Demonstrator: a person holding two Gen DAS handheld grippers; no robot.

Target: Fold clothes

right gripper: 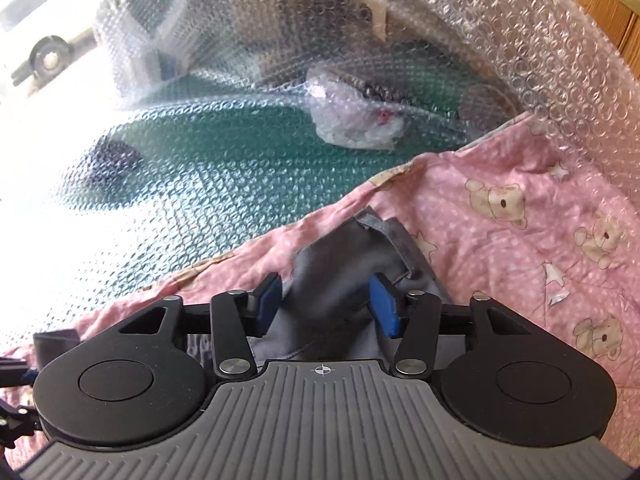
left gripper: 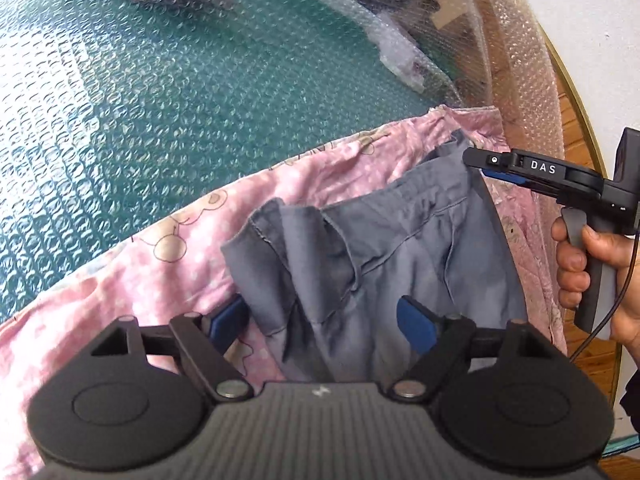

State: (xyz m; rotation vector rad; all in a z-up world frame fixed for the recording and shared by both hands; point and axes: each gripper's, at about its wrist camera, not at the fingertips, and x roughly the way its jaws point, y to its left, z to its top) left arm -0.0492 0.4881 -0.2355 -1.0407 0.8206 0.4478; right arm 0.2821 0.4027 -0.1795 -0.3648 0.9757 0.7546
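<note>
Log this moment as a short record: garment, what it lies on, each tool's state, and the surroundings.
garment: grey garment, rumpled, partly folded
underlay: pink bear-print sheet, beneath the garment
left tool: left tool open, fingers on either side of the near part of the garment
right tool: right tool open, grey cloth between its fingers, not pinched
surroundings: bubble wrap over a green surface beyond the sheet
fold status: not finished
</note>
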